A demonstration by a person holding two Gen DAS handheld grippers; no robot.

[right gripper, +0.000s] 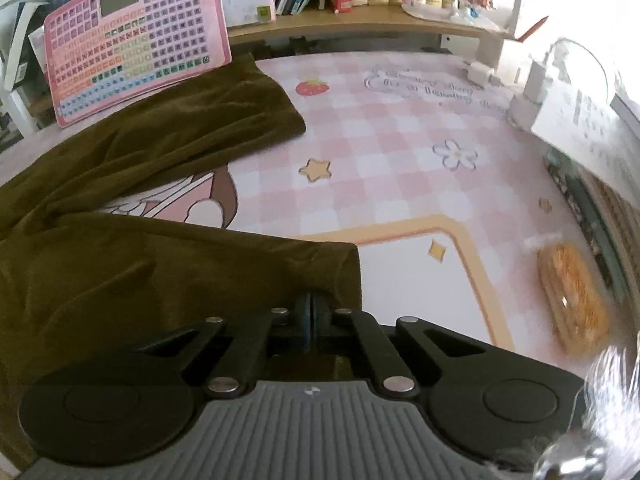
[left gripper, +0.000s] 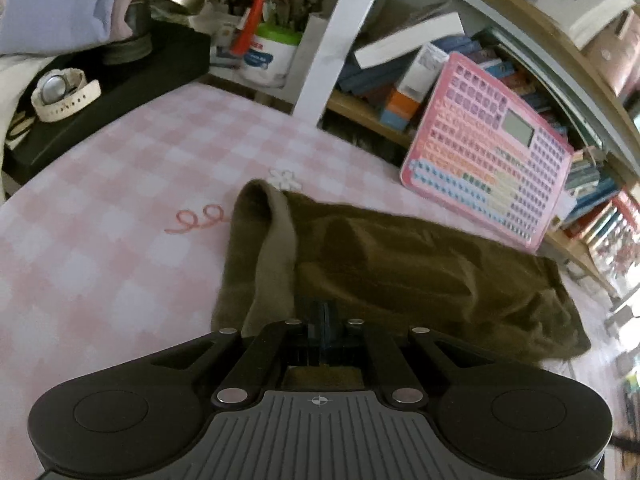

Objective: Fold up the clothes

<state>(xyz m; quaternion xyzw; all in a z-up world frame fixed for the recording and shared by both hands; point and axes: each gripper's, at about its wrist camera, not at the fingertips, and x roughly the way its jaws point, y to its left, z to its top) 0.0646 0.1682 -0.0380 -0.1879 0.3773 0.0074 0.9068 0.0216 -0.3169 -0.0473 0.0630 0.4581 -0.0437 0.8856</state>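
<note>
Olive garment cut off left; orange object blurred.

Olive-brown trousers, soft velvety fabric, lie spread on the pink checked mat. In the right wrist view two legs fan out: far leg runs to a straight hem beside the strawberry print, near leg ends in a hem at the cream panel. Mat shows between them. Fabric is wrinkled. In the left wrist view one edge is turned over, showing a paler inside.
</note>
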